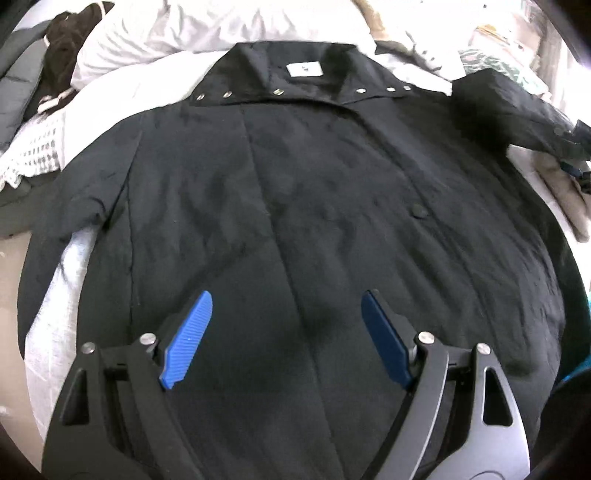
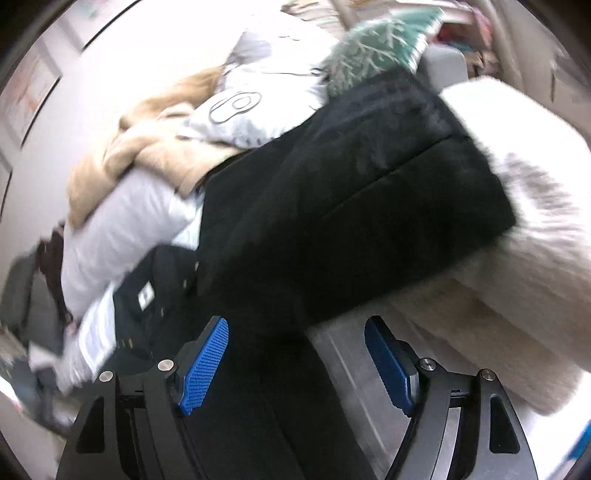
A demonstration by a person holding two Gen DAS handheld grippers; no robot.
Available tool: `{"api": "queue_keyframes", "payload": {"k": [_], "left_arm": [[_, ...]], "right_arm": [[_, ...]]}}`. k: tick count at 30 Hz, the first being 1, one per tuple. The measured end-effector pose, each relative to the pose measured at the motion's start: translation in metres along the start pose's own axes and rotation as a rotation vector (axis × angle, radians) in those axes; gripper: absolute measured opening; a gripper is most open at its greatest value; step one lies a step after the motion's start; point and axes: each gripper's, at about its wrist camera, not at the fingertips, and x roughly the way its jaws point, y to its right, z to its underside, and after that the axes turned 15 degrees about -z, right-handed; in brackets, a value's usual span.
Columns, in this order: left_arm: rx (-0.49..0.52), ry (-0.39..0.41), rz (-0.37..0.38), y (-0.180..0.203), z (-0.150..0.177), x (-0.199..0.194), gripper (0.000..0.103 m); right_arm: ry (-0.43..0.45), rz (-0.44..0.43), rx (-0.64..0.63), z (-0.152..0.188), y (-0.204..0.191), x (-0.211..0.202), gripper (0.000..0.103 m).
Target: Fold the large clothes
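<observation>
Black padded coat [image 1: 295,184]: spread flat, front up, across the bed, collar at the far end, filling most of the left wrist view.
Coat collar [image 1: 295,77]: turned open, row of silver snap studs [image 1: 277,92] along its lower edge, small white label [image 1: 303,69] at its middle.
Coat front: dark round button [image 1: 419,211] right of the centre seam; long seams running from collar toward the near hem.
Coat sleeve, camera-left [image 1: 74,184]: lying out sideways from the coat body, over the white bed sheet [image 1: 55,295].
Coat sleeve, camera-right [image 2: 351,206]: folded in a thick black band across the coat's shoulder, end resting against the cream ribbed blanket [image 2: 535,240]; view blurred.
Left claw [image 1: 286,332]: above the lower front of the coat, blue ribbed pads spread wide apart, nothing between them, not touching the fabric as far as can be told.
Right claw [image 2: 295,362]: above the coat's right edge, blue pads wide apart, nothing clamped; black fabric under the left pad, pale bedding under the right.
Beyond the coat collar: white crumpled pillow [image 1: 184,33]; dark brown garment [image 1: 70,44] to the camera-left of it.
Beside the folded sleeve: tan fleece cloth [image 2: 147,147], grey-white printed cushion [image 2: 258,92], green patterned cushion [image 2: 376,48], all on the far side of the coat.
</observation>
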Motion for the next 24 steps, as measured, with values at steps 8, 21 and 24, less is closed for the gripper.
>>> {"api": "queue_keyframes", "payload": {"k": [8,21,24], "left_arm": [[-0.043,-0.025,0.021,-0.013,-0.009,0.014,0.083],[-0.170,0.034,0.044,-0.037,-0.051,0.012,0.083],[-0.186,0.033,0.055,-0.040,-0.057,0.014,0.083]], "right_arm": [[0.205,-0.140,0.245,-0.034,0.004,0.009,0.045],[0.344,0.044,-0.041,-0.102,-0.078,-0.040,0.009],[0.332,0.074,-0.155,-0.113,-0.099,-0.033,0.009]]}}
